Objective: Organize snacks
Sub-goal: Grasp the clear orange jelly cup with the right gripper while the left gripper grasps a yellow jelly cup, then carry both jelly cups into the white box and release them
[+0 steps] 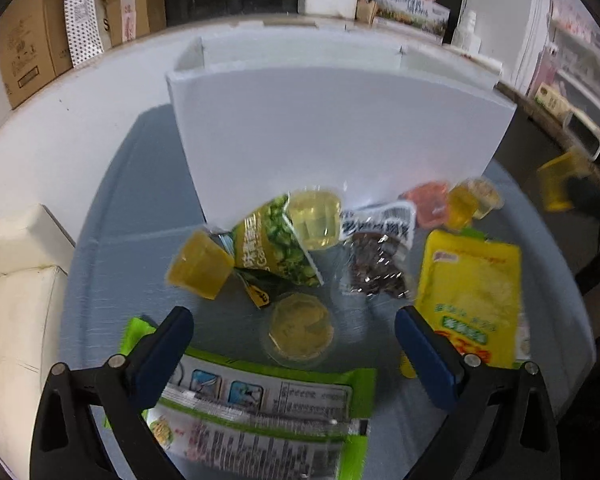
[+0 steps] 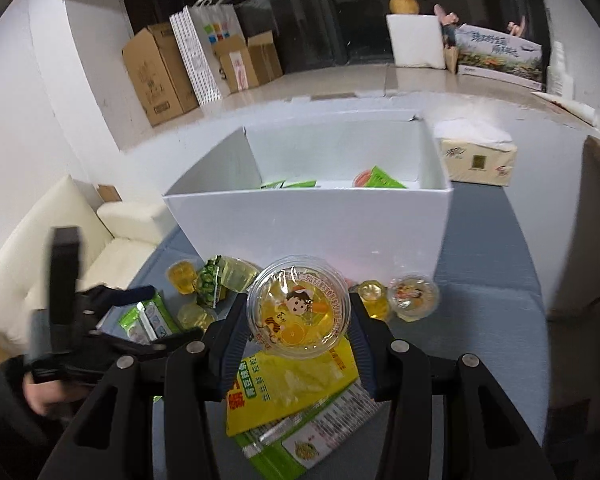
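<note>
My right gripper (image 2: 298,320) is shut on a clear jelly cup (image 2: 298,306) with a cartoon lid, held above a yellow snack bag (image 2: 296,384). The white box (image 2: 308,220) stands open just beyond it, with green packets (image 2: 292,184) and a pink cup (image 2: 366,178) inside. My left gripper (image 1: 296,338) is open over the snack pile. A yellow jelly cup (image 1: 300,328) lies between its blue fingers (image 1: 168,344), untouched. Around it lie a green pea bag (image 1: 276,244), a dark snack pack (image 1: 376,256), a yellow bag (image 1: 468,292), a green packet (image 1: 260,412) and more jelly cups (image 1: 200,266).
The snacks lie on a blue-grey table (image 2: 480,320) in front of the box (image 1: 332,132). A tissue box (image 2: 476,160) sits at the back right. A cream sofa (image 2: 60,240) is to the left. Cardboard boxes (image 2: 156,72) stand against the far wall.
</note>
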`<state>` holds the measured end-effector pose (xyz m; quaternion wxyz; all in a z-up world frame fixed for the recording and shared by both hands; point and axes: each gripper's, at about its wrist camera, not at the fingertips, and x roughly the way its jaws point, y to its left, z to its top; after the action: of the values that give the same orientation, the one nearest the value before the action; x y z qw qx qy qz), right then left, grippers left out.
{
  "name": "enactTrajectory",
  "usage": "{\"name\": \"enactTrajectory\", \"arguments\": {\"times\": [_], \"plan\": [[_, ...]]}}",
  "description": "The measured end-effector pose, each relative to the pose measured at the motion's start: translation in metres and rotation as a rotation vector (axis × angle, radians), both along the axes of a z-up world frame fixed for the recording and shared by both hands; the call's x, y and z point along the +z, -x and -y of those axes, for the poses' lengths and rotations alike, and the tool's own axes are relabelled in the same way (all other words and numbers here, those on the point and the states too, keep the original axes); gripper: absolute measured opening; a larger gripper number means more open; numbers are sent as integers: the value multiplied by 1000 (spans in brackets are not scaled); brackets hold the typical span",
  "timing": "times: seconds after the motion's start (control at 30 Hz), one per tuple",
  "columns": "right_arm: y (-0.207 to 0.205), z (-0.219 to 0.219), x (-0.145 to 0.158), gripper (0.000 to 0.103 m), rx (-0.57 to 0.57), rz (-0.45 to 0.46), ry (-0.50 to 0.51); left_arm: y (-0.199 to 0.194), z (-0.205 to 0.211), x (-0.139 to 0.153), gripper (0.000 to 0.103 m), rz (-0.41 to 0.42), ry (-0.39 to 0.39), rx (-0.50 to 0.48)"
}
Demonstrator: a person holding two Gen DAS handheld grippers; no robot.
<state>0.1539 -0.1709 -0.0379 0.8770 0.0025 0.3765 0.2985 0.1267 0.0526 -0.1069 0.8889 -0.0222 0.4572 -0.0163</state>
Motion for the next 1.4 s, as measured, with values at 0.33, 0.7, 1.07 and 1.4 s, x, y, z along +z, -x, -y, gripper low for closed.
{"name": "enactTrajectory", "arguments": {"times": [0.33, 0.7, 1.07, 1.4], "plan": [[4, 4, 0, 51, -15, -8, -19, -1, -10, -13, 42, -17, 69, -3], [13, -4, 4, 51, 23, 4, -32, 31, -10, 39, 37, 120, 86, -31], [13, -4, 16, 51, 30, 32, -52, 33, -9, 81, 37, 217, 129, -59], [-38, -26, 72, 51, 67, 175, -25, -47, -3, 148, 37, 356, 112, -103]]}}
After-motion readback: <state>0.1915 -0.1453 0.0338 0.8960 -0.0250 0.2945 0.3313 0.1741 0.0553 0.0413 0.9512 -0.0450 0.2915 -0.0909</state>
